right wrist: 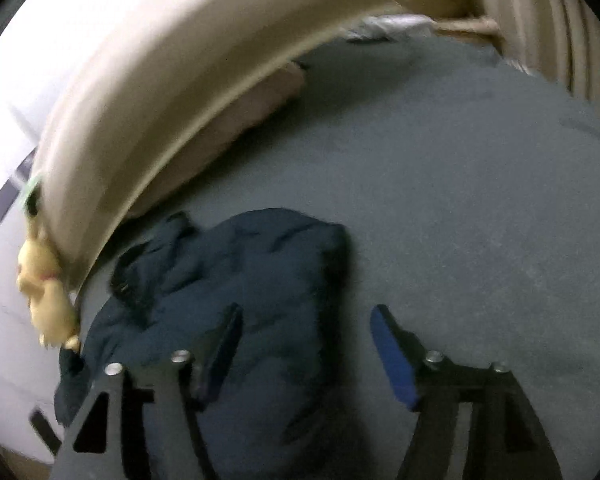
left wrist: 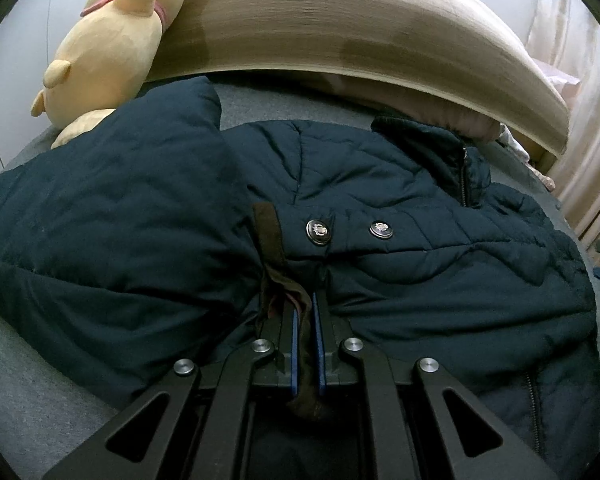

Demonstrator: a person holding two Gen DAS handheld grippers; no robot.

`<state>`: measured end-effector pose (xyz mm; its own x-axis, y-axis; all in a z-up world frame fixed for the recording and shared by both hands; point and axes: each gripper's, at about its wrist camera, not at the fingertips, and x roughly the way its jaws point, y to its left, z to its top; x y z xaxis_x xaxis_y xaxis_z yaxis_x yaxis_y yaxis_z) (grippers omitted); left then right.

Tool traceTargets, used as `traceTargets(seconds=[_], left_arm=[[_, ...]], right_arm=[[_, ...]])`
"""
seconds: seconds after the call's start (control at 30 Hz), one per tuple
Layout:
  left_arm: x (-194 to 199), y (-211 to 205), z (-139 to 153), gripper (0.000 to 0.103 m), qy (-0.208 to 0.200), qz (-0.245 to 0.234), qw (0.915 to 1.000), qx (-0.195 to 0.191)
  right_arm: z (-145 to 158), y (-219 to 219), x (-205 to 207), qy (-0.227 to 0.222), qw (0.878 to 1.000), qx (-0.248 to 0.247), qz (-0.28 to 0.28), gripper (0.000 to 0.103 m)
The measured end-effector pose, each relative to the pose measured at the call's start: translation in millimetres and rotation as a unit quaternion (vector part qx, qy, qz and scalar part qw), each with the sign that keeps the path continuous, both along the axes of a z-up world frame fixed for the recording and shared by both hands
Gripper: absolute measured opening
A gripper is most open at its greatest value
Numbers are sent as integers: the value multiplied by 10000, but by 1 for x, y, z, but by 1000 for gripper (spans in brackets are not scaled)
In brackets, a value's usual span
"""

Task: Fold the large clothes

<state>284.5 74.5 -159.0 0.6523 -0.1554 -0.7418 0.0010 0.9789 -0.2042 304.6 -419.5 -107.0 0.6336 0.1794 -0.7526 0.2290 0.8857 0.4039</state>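
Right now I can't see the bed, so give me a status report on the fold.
Left claw shut on jacket's brown trim. Right claw open, empty, above jacket. Plush toy beside sleeve.

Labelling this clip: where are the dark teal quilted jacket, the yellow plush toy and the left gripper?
dark teal quilted jacket (left wrist: 440, 280): left wrist view, front panel.
yellow plush toy (left wrist: 112, 52): left wrist view, its body.
left gripper (left wrist: 305, 304): left wrist view, between fingertips.

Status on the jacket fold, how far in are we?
Early to midway, by the look of it. Done: the dark quilted jacket lies on the grey bed, one sleeve apparently laid across. In hand: the left gripper is clamped on its brown-lined edge; the right gripper is open, holding nothing. Left: it is still bunched, not a compact stack.
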Motion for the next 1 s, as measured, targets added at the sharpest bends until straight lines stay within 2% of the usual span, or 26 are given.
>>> traceTargets(seconds=[0.1,0.2,0.27,0.33,0.37,0.43,0.47,0.5,0.53,0.57,0.6,0.67,0.7,0.8,0.87,0.97,1.0], left_arm=[[0,0,0,9,2,-11,10000,19],[-1,-1,0,9,-2,-13,10000,46],[0,-1,0,9,7,-23,10000,68],[1,-4,1,9,19,-78,9999,103],[1,-5,2,9,39,-83,9998,158],[1,-7,6,11,110,-134,9994,306],[1,-8,9,16,158,-181,9991,342],[0,-8,13,25,253,-233,9988,335],[-2,-7,17,34,323,-243,9987,314],[-7,-5,25,63,384,-232,9986,292],[-16,0,37,84,274,-196,9992,229],[-39,17,59,85,-179,-145,9997,59],[-49,28,68,85,-306,-95,9995,-4],[-75,81,88,85,-507,248,9977,-383],[-89,132,91,85,-542,771,9929,-731],[-98,216,82,85,-488,1677,9756,-1329],[-99,242,76,85,-429,1991,9668,-1544]], right_arm=[[18,32,-22,-209,9987,-88,449,74],[16,54,-36,-204,9967,-65,777,80],[-5,66,-36,101,9957,-206,900,80],[-40,67,-25,761,9922,-212,968,81],[-45,67,-24,852,9917,-223,934,81],[-30,71,-27,660,9942,-300,794,82],[-21,73,-29,541,9947,-216,844,83],[-12,76,-33,397,9947,-185,925,83],[4,81,-42,223,9942,-369,986,84],[11,86,-47,115,9935,-477,1025,87],[20,92,-57,-46,9918,-610,1118,89],[31,102,-80,-312,9898,-647,1227,97],[33,104,-93,-415,9893,-611,1262,97],[28,110,-128,-541,9892,-554,1247,97],[22,106,-150,-579,9904,-411,1187,97],[10,108,-162,-529,9924,-334,1063,97],[6,109,-165,-499,9929,-319,1032,97]])
